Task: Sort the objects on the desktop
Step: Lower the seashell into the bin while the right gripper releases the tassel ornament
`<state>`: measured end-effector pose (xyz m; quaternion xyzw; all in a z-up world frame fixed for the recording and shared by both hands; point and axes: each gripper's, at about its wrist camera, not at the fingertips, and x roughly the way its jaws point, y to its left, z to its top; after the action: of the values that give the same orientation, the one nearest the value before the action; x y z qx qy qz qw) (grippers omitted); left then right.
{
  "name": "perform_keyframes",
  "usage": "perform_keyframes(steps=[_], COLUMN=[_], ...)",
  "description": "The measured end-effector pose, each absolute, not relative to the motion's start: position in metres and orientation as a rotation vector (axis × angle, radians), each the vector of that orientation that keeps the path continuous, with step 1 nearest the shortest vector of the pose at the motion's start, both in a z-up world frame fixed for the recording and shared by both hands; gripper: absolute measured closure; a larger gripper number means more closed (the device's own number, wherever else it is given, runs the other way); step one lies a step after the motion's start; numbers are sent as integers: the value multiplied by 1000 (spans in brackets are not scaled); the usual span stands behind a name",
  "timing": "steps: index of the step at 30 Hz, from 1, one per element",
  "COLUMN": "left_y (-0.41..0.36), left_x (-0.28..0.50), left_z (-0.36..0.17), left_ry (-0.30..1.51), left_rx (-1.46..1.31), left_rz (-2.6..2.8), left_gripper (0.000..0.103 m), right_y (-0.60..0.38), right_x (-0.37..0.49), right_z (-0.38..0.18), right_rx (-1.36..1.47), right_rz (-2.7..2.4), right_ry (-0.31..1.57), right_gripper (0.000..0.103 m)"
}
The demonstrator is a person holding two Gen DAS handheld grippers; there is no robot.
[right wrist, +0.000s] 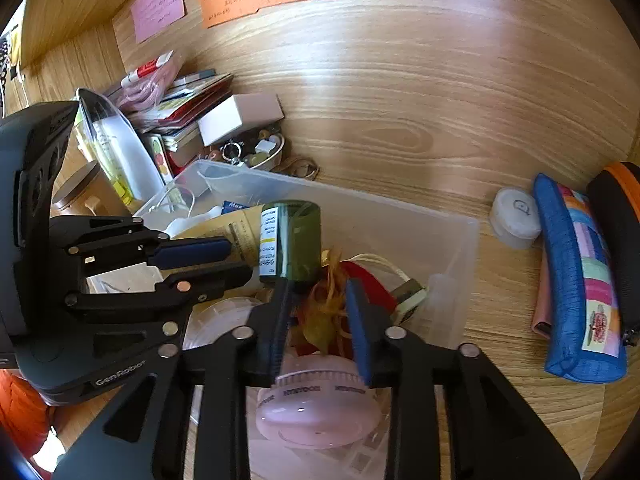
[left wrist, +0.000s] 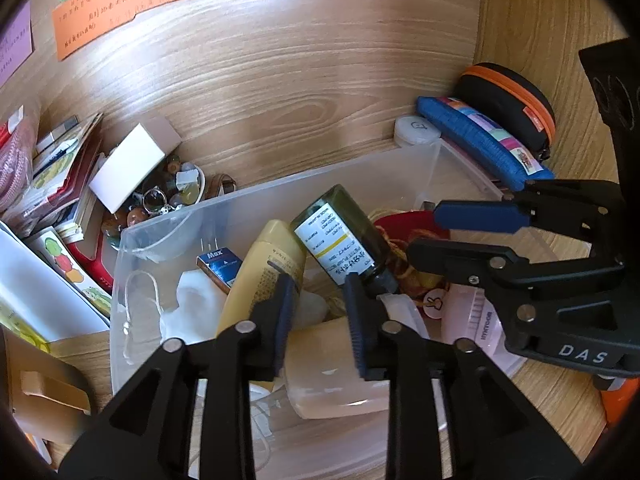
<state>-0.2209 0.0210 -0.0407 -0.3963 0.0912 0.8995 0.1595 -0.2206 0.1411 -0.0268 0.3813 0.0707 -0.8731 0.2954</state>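
A clear plastic bin (left wrist: 248, 204) (right wrist: 400, 216) sits on the wooden desk, filled with items. A dark green bottle (left wrist: 344, 236) (right wrist: 292, 240) with a white label lies tilted on top, beside a yellow tube (left wrist: 268, 272). My left gripper (left wrist: 320, 312) is open above the bin, its right finger (left wrist: 360, 320) close to the bottle's cap. My right gripper (right wrist: 320, 320) is open over the bin's right part, above red-and-gold ornaments (right wrist: 332, 308) and a pink round device (right wrist: 316, 408). Each gripper shows in the other's view (left wrist: 468, 236) (right wrist: 208, 260).
A blue pencil case (right wrist: 576, 280) (left wrist: 480, 140), a black orange-zipped case (left wrist: 512, 100) and a white round container (right wrist: 516, 216) lie right of the bin. Books, a white box (left wrist: 132, 160) and a dish of trinkets (left wrist: 172, 192) crowd the left. Notes hang on the wall.
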Motion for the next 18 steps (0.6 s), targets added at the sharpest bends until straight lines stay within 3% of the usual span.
perform_keyframes(steps=[3,5,7,11,15,16,18], left_y=[20,18,15,14,11,10,7], left_x=[-219,-218,-217,-211,-206,-205,-202], left_z=[-38,-37,-35,-27,-22,-22,-19], left_ry=[276,266,253,298,291,289,291], left_rx=[-1125,-1126,-1122,-1069,-1065,-1067,-1071], left_rz=[2583,2582,2584,2658,2681,2687,2710], left_gripper=[72,71,65,34,28,26,15], right_y=[145,147,149,152,153,154,155], right_x=[-219,-219,-219,-220,-218,-217,-213], right_z=[-22,-18,-16,-14,-8,-6,-1], right_rx=[993,977,968,970,962,959,943], right_rz=[-2331,-2343,-2343,-2348,-2349,-2353,-2377], right_ry=[177,173,170,154,141,145,151], right_gripper=[56,56,56,56,55,52,30])
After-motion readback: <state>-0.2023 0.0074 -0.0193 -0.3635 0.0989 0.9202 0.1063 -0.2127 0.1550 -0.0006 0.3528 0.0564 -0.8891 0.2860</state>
